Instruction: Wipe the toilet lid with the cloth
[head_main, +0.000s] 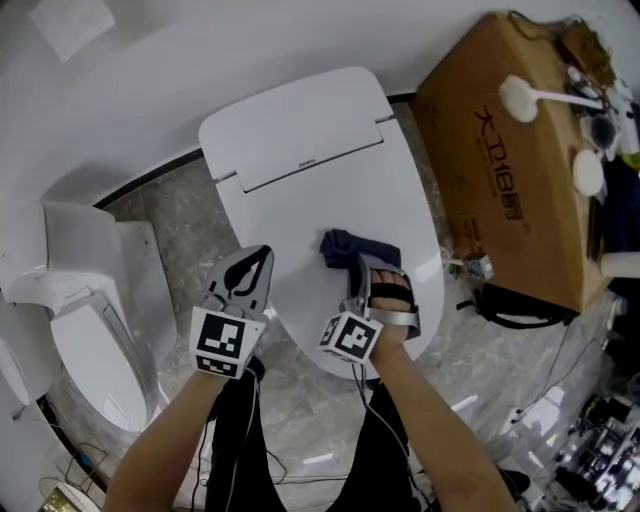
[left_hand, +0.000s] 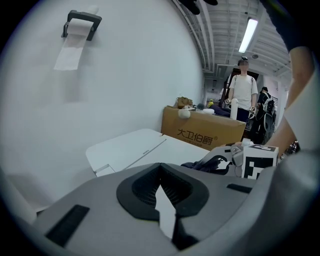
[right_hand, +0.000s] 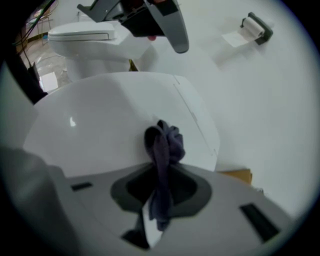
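Right gripper: we hold the right gripper (head_main: 356, 268) over the front half of the toilet lid (head_main: 300, 150); its jaws are clamped on the cloth.
Cloth: the cloth (head_main: 352, 246) is dark blue and bunched. One end is pinched between the right jaws and the rest bulges out ahead of them onto the white lid, near its middle.
Left gripper: the left gripper (head_main: 258, 262) sits just left of the right one, over the lid's left front edge. Its jaws are together at the tips with nothing between them. We cannot tell whether it touches the lid.
Toilet lid: it is down and glossy white, with its hinge end toward the wall.
Surroundings: a second toilet (head_main: 85, 300) stands to our left on the grey floor (head_main: 180, 215), and a cardboard box (head_main: 500, 170) stands to our right. A paper-roll holder (left_hand: 80, 21) hangs on the wall. A person (left_hand: 243, 95) stands beyond the box.
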